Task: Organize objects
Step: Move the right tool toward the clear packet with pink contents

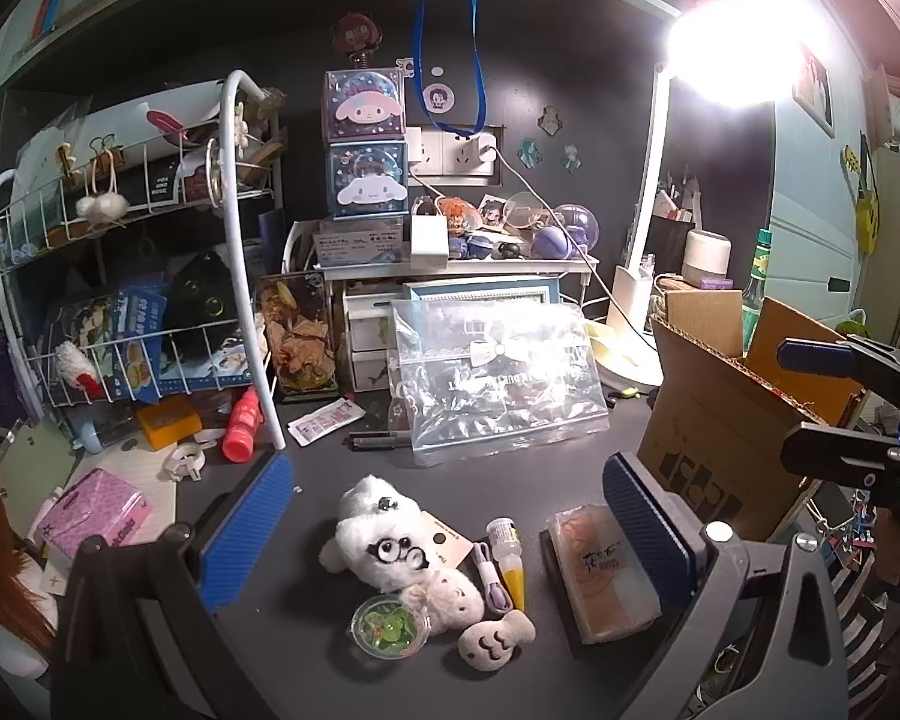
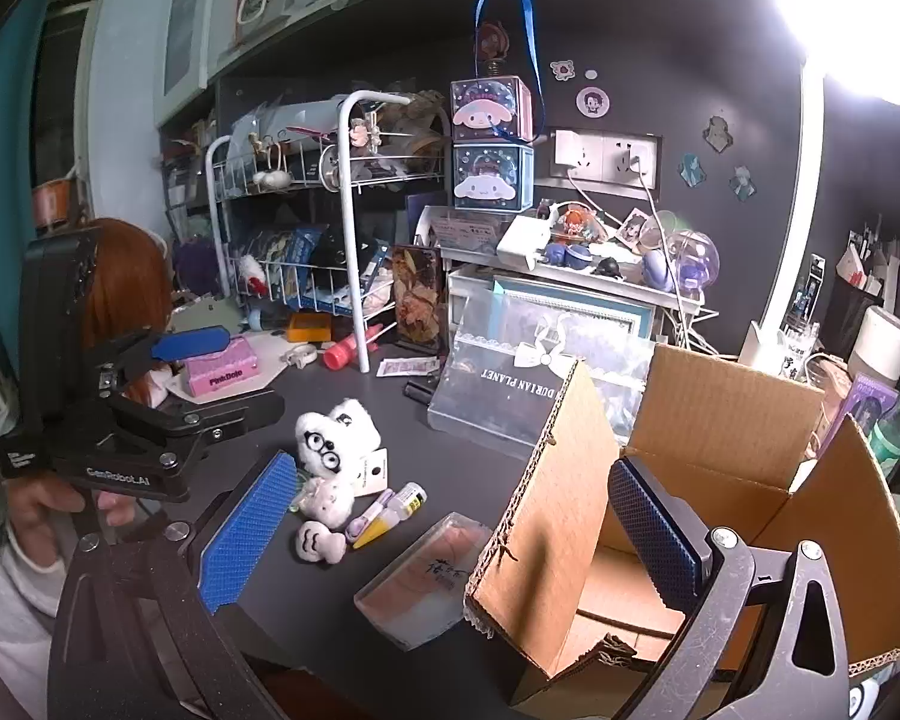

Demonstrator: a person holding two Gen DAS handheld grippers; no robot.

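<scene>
A small heap lies on the dark desk: a white plush with glasses (image 1: pixel 384 534), a smaller plush (image 1: pixel 450 594), a fish-shaped plush (image 1: pixel 495 639), a green round pot (image 1: pixel 390 624), a yellow-tipped bottle (image 1: pixel 507 558) and a purple cable (image 1: pixel 486 576). To their right lies a flat clear box with orange print (image 1: pixel 600 576). My left gripper (image 1: pixel 450 471) hovers open over the heap, holding nothing. My right gripper (image 2: pixel 453 465) is open and empty, with one finger over the flat box (image 2: pixel 423 582) and the other over the open cardboard box (image 2: pixel 720 480).
A white wire rack (image 1: pixel 150 300) full of items stands at the left. Behind the heap leans a clear zip bag (image 1: pixel 492 372), with a lit desk lamp (image 1: pixel 636 324) beyond. A pink tissue pack (image 1: pixel 93 513) and a red bottle (image 1: pixel 243 426) lie left. A hand (image 2: pixel 48 498) holds the left gripper (image 2: pixel 252 371).
</scene>
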